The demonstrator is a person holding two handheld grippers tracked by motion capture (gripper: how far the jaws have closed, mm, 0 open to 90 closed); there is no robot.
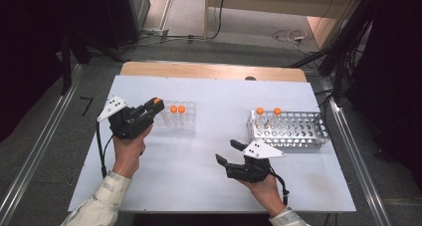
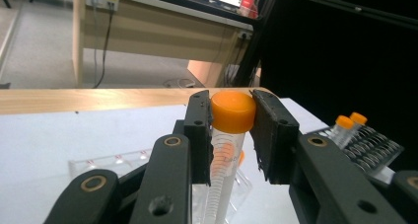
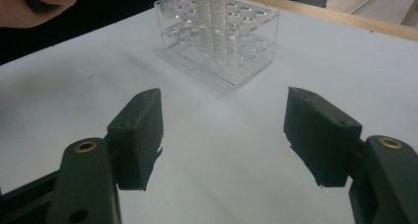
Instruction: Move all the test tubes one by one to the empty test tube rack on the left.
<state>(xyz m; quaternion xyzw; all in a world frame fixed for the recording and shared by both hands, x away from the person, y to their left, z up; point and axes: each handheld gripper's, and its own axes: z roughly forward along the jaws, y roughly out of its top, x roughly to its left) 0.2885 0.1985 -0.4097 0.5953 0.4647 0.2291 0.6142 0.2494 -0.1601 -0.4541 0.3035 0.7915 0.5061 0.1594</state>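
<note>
My left gripper (image 1: pixel 155 105) is shut on an orange-capped clear tube (image 2: pixel 231 113), its two pads clamping the cap; the tube (image 1: pixel 158 101) hangs upright just over the left end of the clear plastic rack (image 1: pixel 175 124). Two more orange-capped tubes (image 1: pixel 177 109) stand in that rack. The metal rack (image 1: pixel 288 130) on the right holds two orange-capped tubes (image 1: pixel 268 111) along its far edge. My right gripper (image 1: pixel 230 151) hovers low over the white table, open, with nothing between its fingers (image 3: pixel 140 130). It faces the clear rack (image 3: pixel 222 41).
The white tabletop (image 1: pixel 209 181) has a wooden strip along its far edge (image 1: pixel 214 70). Metal rails (image 1: pixel 35 151) flank the table on both sides. Cables lie on the floor beyond (image 1: pixel 293 36). Bare table lies between the two racks.
</note>
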